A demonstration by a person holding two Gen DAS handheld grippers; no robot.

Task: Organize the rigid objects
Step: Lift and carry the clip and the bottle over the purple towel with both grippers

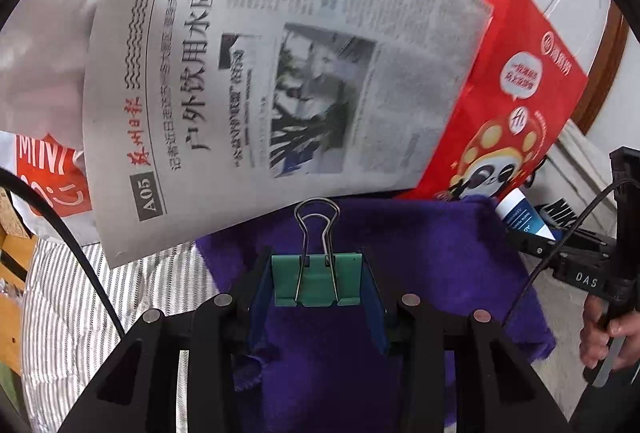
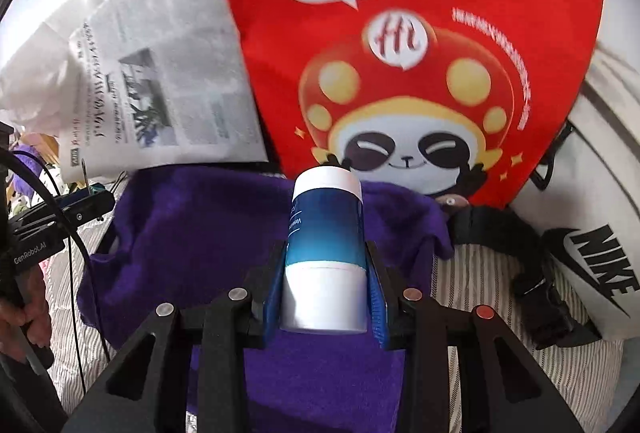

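My left gripper (image 1: pixel 318 275) is shut on a green binder clip (image 1: pixel 317 279) with wire handles pointing away, held above a purple cloth (image 1: pixel 420 265). My right gripper (image 2: pixel 325 265) is shut on a blue and white tube (image 2: pixel 325 253), cap pointing away, above the same purple cloth (image 2: pixel 192 233). The tube (image 1: pixel 524 213) and the right gripper also show at the right in the left wrist view. The left gripper's body shows at the left edge of the right wrist view.
A newspaper (image 1: pixel 260 81) leans behind the cloth, next to a red paper bag (image 1: pixel 516 105) with a panda print. A white Nike bag (image 2: pixel 592 233) with a black strap lies at the right. Striped bedding (image 1: pixel 80 313) lies under everything. White plastic bags are at the far left.
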